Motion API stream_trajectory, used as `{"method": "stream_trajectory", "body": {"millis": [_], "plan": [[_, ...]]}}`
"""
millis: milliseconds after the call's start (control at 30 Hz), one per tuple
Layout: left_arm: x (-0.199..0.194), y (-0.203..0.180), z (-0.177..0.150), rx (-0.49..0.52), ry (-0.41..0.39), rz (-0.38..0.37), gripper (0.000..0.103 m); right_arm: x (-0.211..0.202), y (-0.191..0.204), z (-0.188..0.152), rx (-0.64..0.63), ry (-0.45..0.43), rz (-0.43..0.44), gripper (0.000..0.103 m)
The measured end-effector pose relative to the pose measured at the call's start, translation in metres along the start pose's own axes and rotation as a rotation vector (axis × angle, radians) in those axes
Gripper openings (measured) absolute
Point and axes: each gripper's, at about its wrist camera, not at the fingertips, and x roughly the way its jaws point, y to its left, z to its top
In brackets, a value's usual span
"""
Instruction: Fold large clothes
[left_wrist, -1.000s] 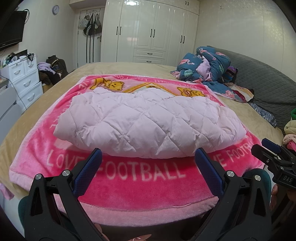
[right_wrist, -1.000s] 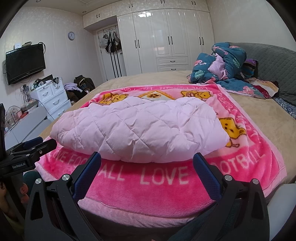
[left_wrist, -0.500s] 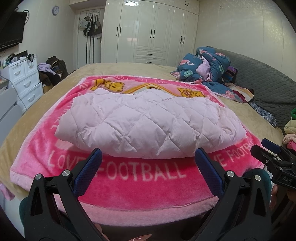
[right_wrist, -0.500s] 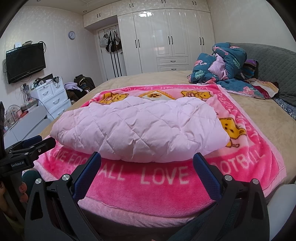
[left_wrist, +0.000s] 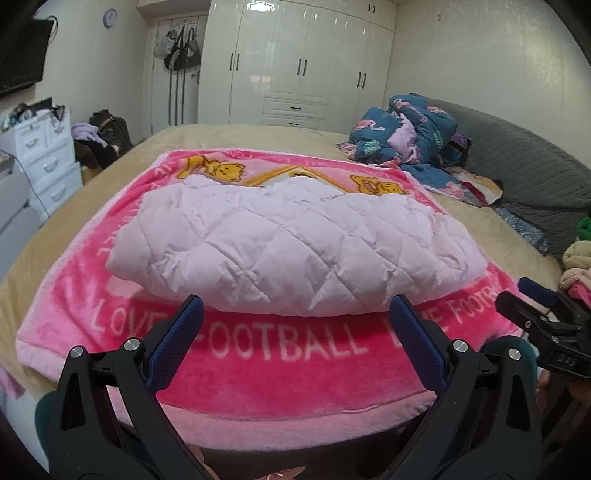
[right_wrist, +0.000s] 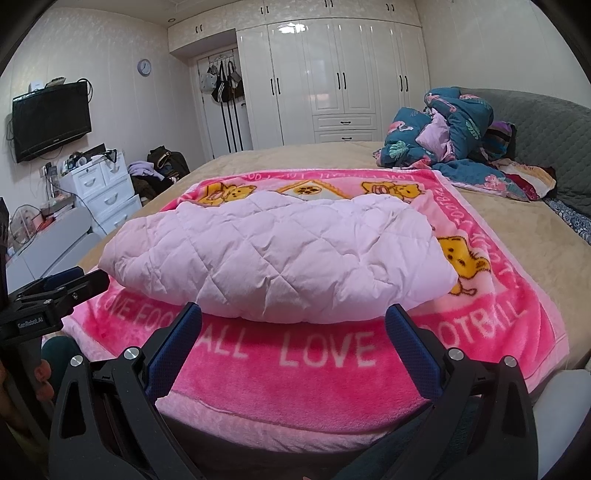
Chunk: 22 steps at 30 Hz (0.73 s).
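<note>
While your two grippers hang at the near edge of the bed, almost nothing has changed over the last second: the left view has crept a little closer to the coat (left_wrist: 295, 243), and the right view shows it where it was. The coat, a pale pink quilted garment, lies as a compact puffy bundle in the middle of the pink blanket (left_wrist: 280, 373), which is spread on the bed (left_wrist: 258, 134); no sleeve or hem shows loose on the sides visible to you. Your left gripper (left_wrist: 295, 314) is spread wide and holds nothing, its blue pads short of the coat's near edge. Your right gripper (right_wrist: 293, 319) is likewise wide open and empty, and it hangs level with the left one, each visible at the margin of the other's view. My reading is that the folding is finished or very nearly so, and that both tools have let go. If a further fold is wanted, you must close in on the near edge first. The filling looks springy, so the bundle may creep open.
</note>
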Motion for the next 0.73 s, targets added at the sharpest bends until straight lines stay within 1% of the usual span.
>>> {"method": "stream_trajectory", "body": {"millis": [167, 333, 400, 467, 500, 567, 600, 633, 667, 700, 733], "plan": [[0.008, 0.0, -0.002, -0.002, 0.038, 0.019, 0.094, 0.0, 0.0, 0.0, -0.002, 0.0, -0.002, 0.099], [0.008, -0.002, -0.004, 0.011, 0.031, 0.012, 0.094, 0.001, 0.0, 0.0, 0.002, 0.0, 0.0, 0.099], [0.01, 0.001, -0.005, -0.005, 0.04, 0.003, 0.094, -0.001, -0.006, -0.001, 0.015, 0.003, -0.002, 0.099], [0.017, 0.008, -0.005, -0.034, 0.067, 0.005, 0.094, -0.002, -0.016, -0.002, 0.029, -0.002, -0.022, 0.099], [0.02, 0.014, -0.004, -0.051, 0.077, 0.013, 0.094, -0.004, -0.028, -0.003, 0.051, -0.008, -0.038, 0.099], [0.03, 0.037, 0.0, -0.091, 0.097, 0.045, 0.094, -0.008, -0.062, -0.006, 0.121, -0.014, -0.095, 0.099], [0.035, 0.051, 0.003, -0.115, 0.11, 0.063, 0.094, -0.012, -0.089, -0.009, 0.16, -0.018, -0.159, 0.099], [0.041, 0.072, 0.007, -0.147, 0.128, 0.092, 0.094, -0.016, -0.122, -0.015, 0.198, -0.021, -0.246, 0.099], [0.048, 0.102, 0.013, -0.192, 0.138, 0.15, 0.094, -0.019, -0.147, -0.021, 0.224, -0.019, -0.314, 0.099], [0.051, 0.13, 0.018, -0.231, 0.13, 0.206, 0.094, -0.022, -0.19, -0.033, 0.271, 0.003, -0.435, 0.099], [0.053, 0.15, 0.021, -0.255, 0.121, 0.242, 0.094, -0.026, -0.235, -0.049, 0.331, 0.039, -0.553, 0.099]]}}
